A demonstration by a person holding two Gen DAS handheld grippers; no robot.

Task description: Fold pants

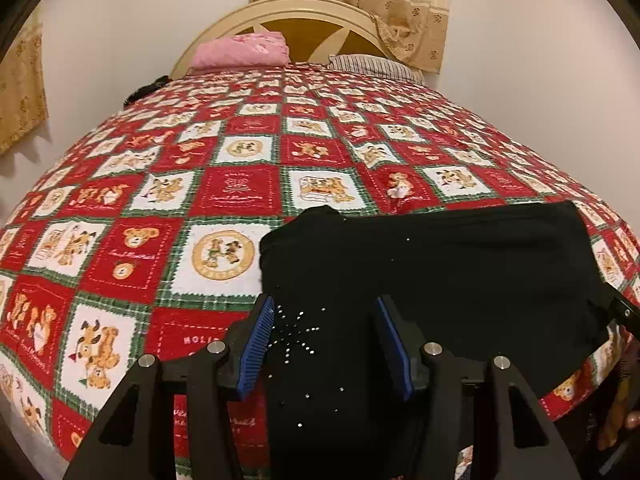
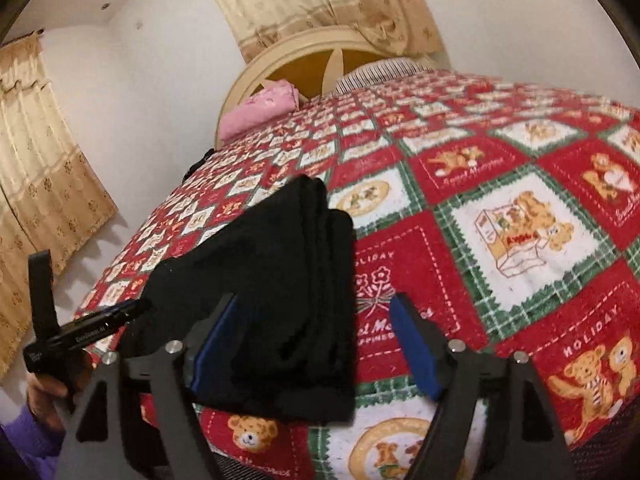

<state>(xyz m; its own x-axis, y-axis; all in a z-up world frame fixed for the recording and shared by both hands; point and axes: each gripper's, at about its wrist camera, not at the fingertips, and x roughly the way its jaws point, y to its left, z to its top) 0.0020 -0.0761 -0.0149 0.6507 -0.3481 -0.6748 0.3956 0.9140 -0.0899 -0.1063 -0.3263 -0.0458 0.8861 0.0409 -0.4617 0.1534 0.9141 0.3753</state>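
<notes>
Pants (image 1: pixel 432 272) folded near bedspread (image 1: pixel 224 196) edge.

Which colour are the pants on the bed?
The pants are black, with small shiny studs near one end; the left wrist view shows this best.

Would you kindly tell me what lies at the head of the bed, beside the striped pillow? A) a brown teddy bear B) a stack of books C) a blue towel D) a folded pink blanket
D: a folded pink blanket sits against the headboard, left of the striped pillow.
</notes>
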